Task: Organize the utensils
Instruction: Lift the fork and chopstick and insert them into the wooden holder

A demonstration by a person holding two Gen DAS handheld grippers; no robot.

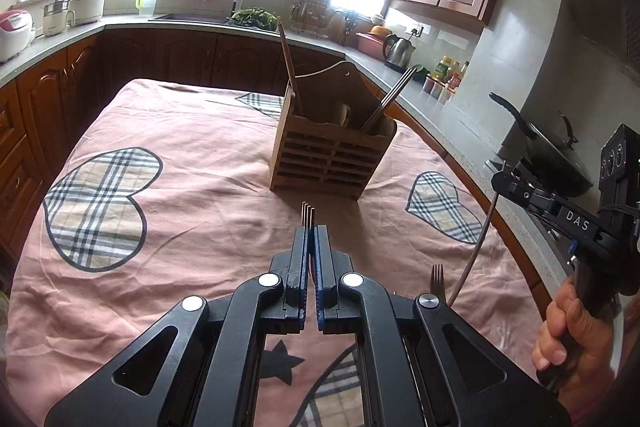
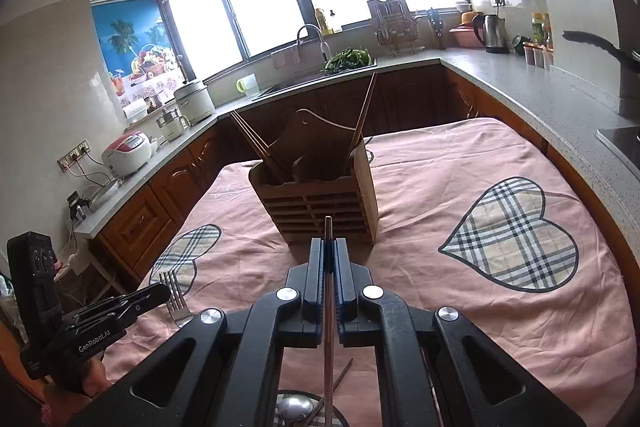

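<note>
A wooden slatted utensil holder (image 1: pixel 334 155) (image 2: pixel 320 203) stands on the pink cloth and holds chopsticks and a wooden-handled utensil. My left gripper (image 1: pixel 310 231) is shut on a metal fork (image 1: pixel 308 215) whose tines stick out past the fingertips, short of the holder; the fork also shows in the right wrist view (image 2: pixel 174 293). My right gripper (image 2: pixel 329 245) is shut on a thin metal rod-like utensil (image 2: pixel 328 307), which hangs down from it in the left wrist view (image 1: pixel 474 255). What kind of utensil it is cannot be told.
A second fork (image 1: pixel 437 281) lies on the cloth by the left gripper's frame. A spoon (image 2: pixel 296 407) and chopsticks (image 2: pixel 340 383) lie near the front edge. Counters with a sink (image 2: pixel 320 75), kettle (image 1: pixel 398 53) and wok (image 1: pixel 552 151) surround the table.
</note>
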